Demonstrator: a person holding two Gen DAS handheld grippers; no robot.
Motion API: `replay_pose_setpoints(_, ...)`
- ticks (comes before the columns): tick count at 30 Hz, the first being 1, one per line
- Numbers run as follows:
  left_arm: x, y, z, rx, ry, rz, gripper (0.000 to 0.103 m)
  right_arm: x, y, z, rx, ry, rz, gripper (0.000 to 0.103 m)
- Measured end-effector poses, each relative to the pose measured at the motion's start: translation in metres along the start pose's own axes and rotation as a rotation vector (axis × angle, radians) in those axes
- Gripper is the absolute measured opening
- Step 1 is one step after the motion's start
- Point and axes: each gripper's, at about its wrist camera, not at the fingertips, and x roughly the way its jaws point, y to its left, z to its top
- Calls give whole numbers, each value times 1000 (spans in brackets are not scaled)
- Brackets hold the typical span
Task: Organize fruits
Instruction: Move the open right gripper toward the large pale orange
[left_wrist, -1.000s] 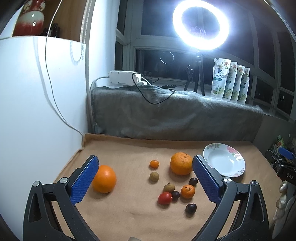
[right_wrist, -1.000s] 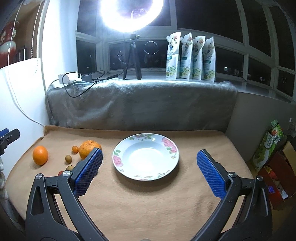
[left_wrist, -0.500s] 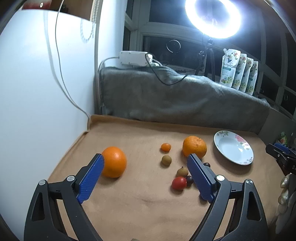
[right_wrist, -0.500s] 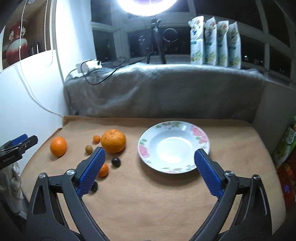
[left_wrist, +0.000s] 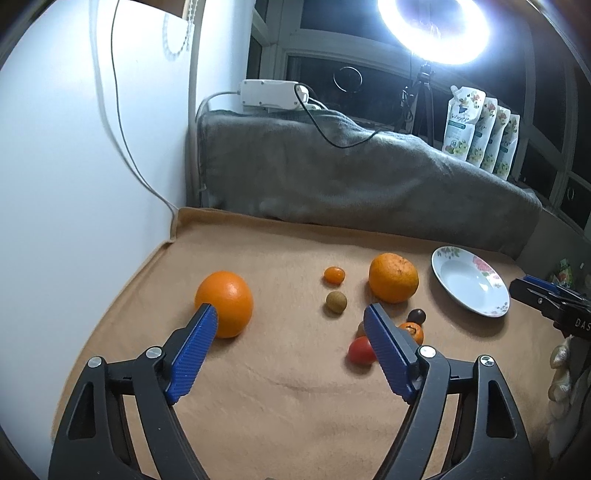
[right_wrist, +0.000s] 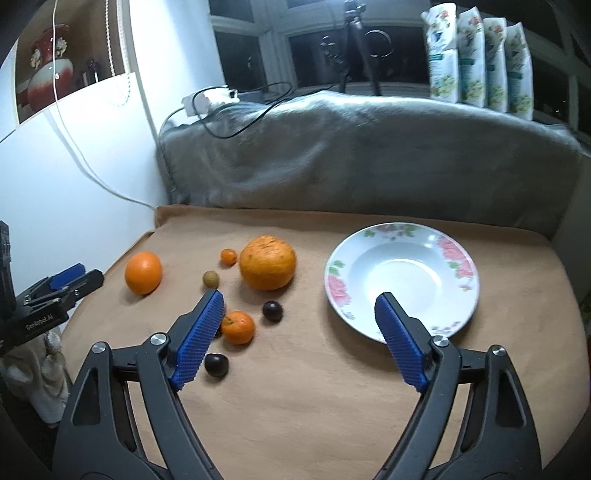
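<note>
Here we hold the left gripper low over the tan cloth, with its jaws apart and closing, and nothing is between the blue pads. The smooth orange lies just beyond the left pad, which overlaps its lower edge in the picture; we cannot tell if they touch. To the right of it, well apart, we see a tiny orange fruit and a small brown round fruit just in front of it. The big rough-skinned orange lies further right, near the flowered plate. Behind the right pad, a red tomato-like fruit, a small mandarin and a dark plum-like fruit lie close together; another brownish fruit is half hidden there.

The right gripper is also spread and closing, with only cloth between its pads. Its left pad stands just beside the mandarin, and a dark fruit lies beside its lower end. A second dark fruit lies between the mandarin and the plate. The plate is empty, and the right pad covers its near rim in this view. All fruits are on the cloth, left of the plate. At the far left we see the other gripper beside the smooth orange.
</note>
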Motion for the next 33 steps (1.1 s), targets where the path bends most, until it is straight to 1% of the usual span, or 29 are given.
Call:
replay_pose_setpoints(3, 4, -1, -2, 2, 11, -9, 80, 9, 4, 0, -3, 23, 33, 84)
replay_pose_setpoints(4, 5, -2, -3, 3, 14, -13, 80, 12, 5, -1, -4, 34, 47, 83)
replay_pose_setpoints(6, 7, -4, -4, 7, 23, -20, 78, 18, 7, -2, -9, 58, 63, 77)
replay_pose_setpoints(8, 9, -5, -5, 9, 30, -24, 78, 24, 9, -3, -14, 74, 71, 75)
replay_pose_setpoints(12, 12, -6, -6, 10, 39, -29, 77, 30, 11, -4, -19, 90, 80, 75)
replay_pose_setpoints(16, 13, -5, -6, 9, 43, -25, 74, 38, 11, -3, -24, 111, 88, 74)
replay_pose_setpoints(18, 15, -3, -6, 5, 47, -23, 74, 43, 13, -1, -38, 124, 88, 70)
replay_pose_setpoints(21, 18, -2, -7, -2, 55, -25, 72, 51, 14, 2, -48, 141, 95, 69)
replay_pose_setpoints(29, 29, -8, -4, 7, 69, -58, 70, 74, 15, 15, -68, 181, 125, 69)
replay_pose_setpoints(33, 38, -15, -5, 13, 89, -87, 68, 87, 13, 24, -73, 209, 149, 68)
